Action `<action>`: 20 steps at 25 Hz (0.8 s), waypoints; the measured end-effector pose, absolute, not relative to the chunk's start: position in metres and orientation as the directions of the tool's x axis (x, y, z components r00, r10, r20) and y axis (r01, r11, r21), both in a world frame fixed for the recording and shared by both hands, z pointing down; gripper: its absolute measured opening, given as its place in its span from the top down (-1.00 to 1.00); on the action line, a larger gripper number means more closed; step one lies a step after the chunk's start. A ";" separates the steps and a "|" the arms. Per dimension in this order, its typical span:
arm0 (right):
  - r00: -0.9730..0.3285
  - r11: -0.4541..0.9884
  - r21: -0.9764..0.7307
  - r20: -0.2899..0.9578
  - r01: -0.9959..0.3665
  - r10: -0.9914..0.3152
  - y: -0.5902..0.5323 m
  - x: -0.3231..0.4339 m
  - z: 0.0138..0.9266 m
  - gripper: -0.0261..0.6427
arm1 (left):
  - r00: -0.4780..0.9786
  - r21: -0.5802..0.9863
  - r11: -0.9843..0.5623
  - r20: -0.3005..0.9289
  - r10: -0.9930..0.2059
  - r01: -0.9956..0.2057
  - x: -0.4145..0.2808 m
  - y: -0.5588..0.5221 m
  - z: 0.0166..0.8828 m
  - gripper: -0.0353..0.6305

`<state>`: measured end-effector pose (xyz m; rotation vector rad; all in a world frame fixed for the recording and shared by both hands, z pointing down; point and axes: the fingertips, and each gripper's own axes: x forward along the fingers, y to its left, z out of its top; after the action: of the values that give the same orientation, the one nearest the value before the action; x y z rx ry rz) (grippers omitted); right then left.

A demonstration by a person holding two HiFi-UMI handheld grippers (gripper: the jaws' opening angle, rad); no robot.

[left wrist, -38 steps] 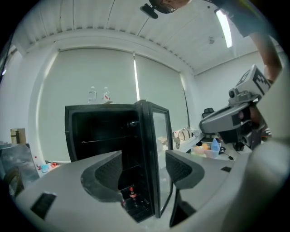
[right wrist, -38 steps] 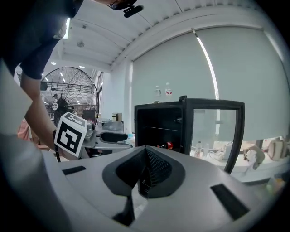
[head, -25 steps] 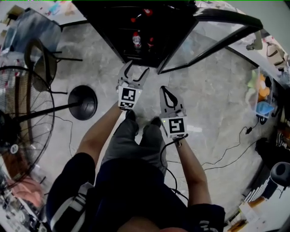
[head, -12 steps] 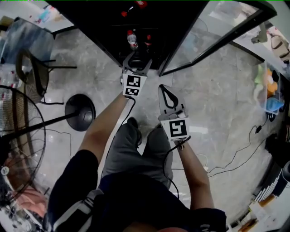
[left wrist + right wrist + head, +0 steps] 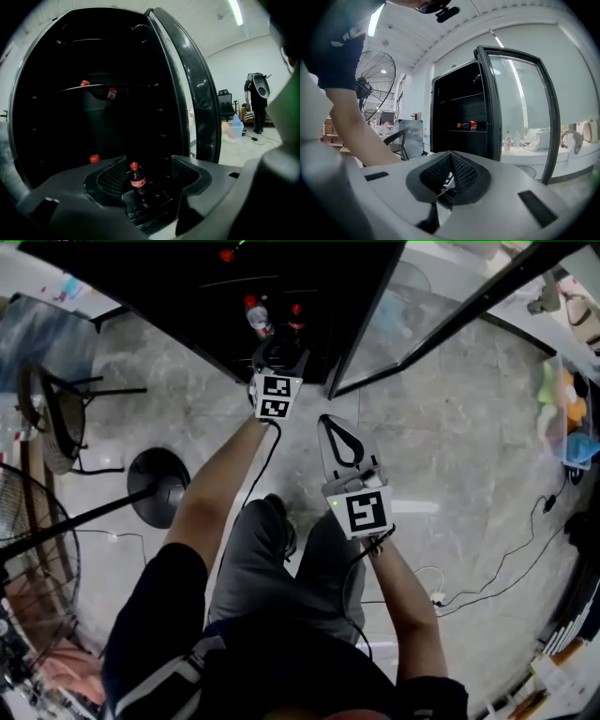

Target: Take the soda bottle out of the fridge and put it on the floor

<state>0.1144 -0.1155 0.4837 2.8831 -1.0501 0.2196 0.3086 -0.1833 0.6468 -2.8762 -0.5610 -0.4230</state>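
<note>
Left gripper view shows the left gripper (image 5: pixel 146 174) with jaws spread apart, framing but not touching the upright soda bottle (image 5: pixel 137 180) on the fridge's (image 5: pixel 70 131) bottom shelf, while the right gripper (image 5: pixel 451 158) hangs outside, jaws pressed together, empty.

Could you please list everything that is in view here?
Fridge: one, black, ahead; glass door open.
Bottles: three, red caps; two upright low in the fridge, one lying on a shelf.
Fan: one, black, floor left.
Chair: one, black, far left.
Cables: a few, dark and white, floor right.
Bin: one, clear, far right.
Bystander: one, dark clothes, background.
Left gripper: one, grey, open and empty, at the fridge's bottom.
Right gripper: one, grey, shut and empty, over the floor.
Arms: two, bare, holding the grippers.
</note>
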 end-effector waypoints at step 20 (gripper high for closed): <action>0.740 -0.742 -0.055 0.058 -0.668 -0.671 -0.122 0.134 0.557 0.87 | 0.880 -0.091 -0.927 0.360 0.309 0.363 0.421 -0.181 0.779 -0.01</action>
<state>0.1339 -0.1224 0.5573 2.9581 -1.1387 0.1178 0.4215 -0.1814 0.7793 -2.8938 -0.5209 -0.5151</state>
